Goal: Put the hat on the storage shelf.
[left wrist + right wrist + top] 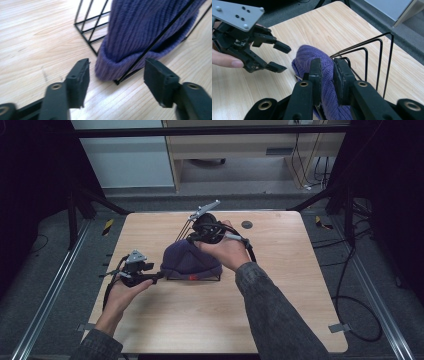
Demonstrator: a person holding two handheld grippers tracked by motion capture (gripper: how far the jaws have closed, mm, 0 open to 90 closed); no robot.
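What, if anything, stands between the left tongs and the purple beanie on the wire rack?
Only bare table lies between the open left tongs and the purple beanie. One black bar of the wire rack crosses the hem of the beanie nearest them. The right tongs are shut on the knit from the other side.

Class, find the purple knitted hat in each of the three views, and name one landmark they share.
High view: the purple knitted hat lies mid-table, between the two grippers.
Left gripper view: upper right, over the wire.
Right gripper view: bottom centre, pinched by the right gripper.
Shared landmark: the black wire rack.
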